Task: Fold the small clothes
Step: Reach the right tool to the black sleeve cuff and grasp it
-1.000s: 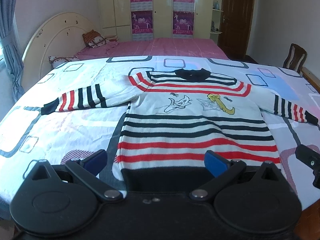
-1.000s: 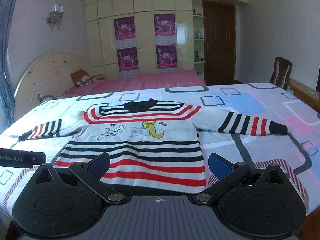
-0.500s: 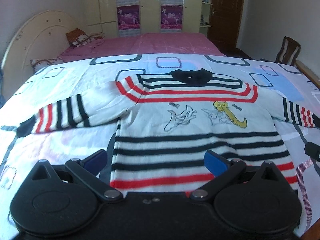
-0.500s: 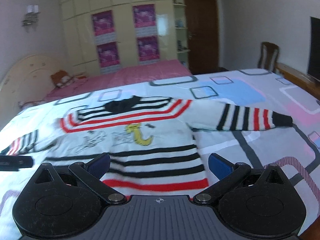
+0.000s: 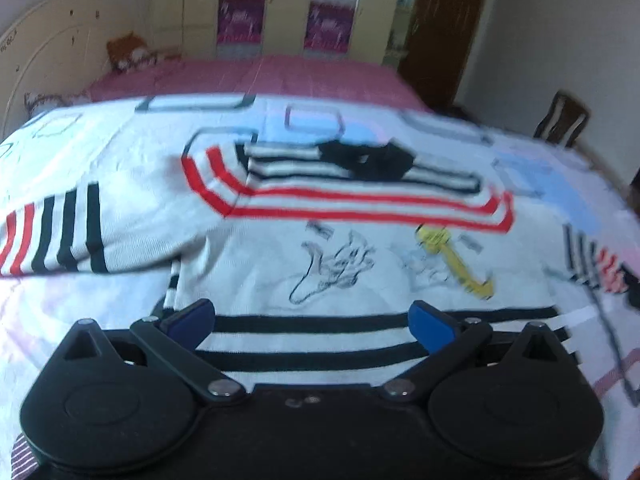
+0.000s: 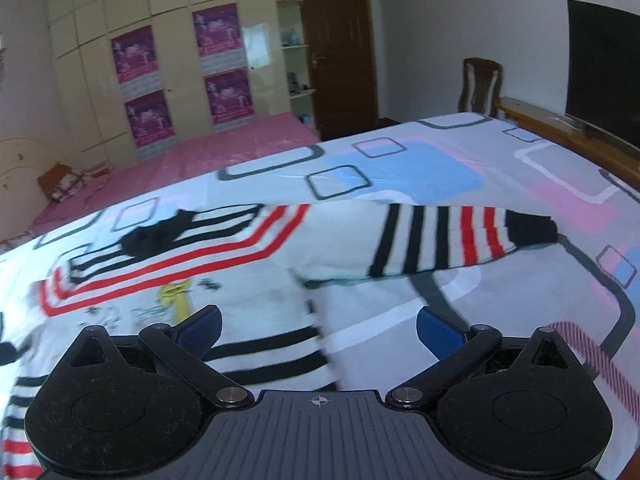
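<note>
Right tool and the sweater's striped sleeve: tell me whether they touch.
Apart. In the right wrist view the open right tool sits nearer the camera than the sleeve, with patterned bedsheet visible between them.

We see a patterned bedsheet (image 6: 400, 172) with grey-outlined squares and blue and pink patches, and past its far edge a pink bedspread (image 6: 224, 148). Behind stand cream wardrobes (image 6: 168, 20) bearing purple posters (image 6: 218, 32), a dark wooden door (image 6: 340, 48) and a wooden chair (image 6: 480, 84). A dark screen (image 6: 604, 76) hangs above the sheet's right edge.
</note>
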Available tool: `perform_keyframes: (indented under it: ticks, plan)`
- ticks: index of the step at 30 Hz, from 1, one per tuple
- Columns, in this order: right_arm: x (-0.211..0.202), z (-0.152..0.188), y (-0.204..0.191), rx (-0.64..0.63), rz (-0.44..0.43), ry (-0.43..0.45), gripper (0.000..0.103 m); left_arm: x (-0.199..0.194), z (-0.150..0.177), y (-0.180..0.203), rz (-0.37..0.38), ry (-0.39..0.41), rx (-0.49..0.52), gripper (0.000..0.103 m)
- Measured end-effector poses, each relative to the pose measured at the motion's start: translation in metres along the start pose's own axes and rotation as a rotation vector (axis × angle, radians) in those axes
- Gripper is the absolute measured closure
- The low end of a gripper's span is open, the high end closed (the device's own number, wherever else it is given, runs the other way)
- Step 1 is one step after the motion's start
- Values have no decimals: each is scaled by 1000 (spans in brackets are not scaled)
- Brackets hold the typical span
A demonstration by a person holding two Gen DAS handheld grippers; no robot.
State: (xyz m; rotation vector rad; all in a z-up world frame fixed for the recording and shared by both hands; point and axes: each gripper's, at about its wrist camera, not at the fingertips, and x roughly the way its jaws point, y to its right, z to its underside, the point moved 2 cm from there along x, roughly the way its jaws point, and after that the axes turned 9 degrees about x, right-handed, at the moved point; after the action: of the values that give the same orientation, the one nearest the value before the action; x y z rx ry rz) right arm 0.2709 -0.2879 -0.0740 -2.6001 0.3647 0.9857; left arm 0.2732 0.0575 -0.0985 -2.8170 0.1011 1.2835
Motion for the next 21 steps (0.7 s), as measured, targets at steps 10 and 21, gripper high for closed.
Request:
perform_keyframes:
  ticks: [10, 21]
  plan:
    - [77, -48, 100, 78, 74, -34, 1, 56, -11, 38, -71, -111, -22, 0]
    - [137, -74, 207, 286, 154, -65, 1, 93, -28, 72, -30, -185, -59, 0]
